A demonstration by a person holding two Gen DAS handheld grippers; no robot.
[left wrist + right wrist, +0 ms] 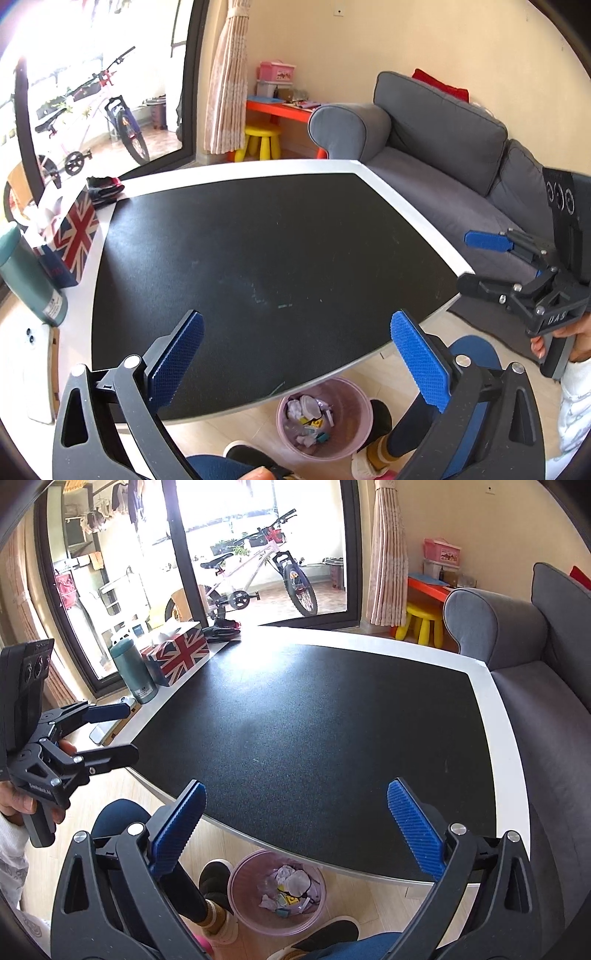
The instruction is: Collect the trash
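Apparently the collecting is all but done: the black mat (273,266) on the table (236,171) shows no litter, and the trash (286,890) lies in the pink bin (325,417) on the floor just under the near table edge, between the person's feet. Both tools are released and carry nothing; the left gripper (295,363) hangs over the near edge with its blue pads (177,360) spread wide, and the right gripper (295,832) hangs likewise over the near right part of the mat, jaws equally wide. The step in hand, as I judge it, is a last check rather than a grasp. To do it well, sweep the view slowly along the white rim and the far left corner, where a flag-printed tissue box (177,657), a green flask (135,672) and a dark bundle (105,186) stand; these look like belongings, not waste, so leave them. Faint pale specks near the mat's middle (269,295) may be crumbs or mere scuffs; the fisheye does not settle it. If a scrap turns up, approach it low with the jaws wide, close on it firmly, and carry it straight over the bin before letting go, keeping clear of the person's legs.
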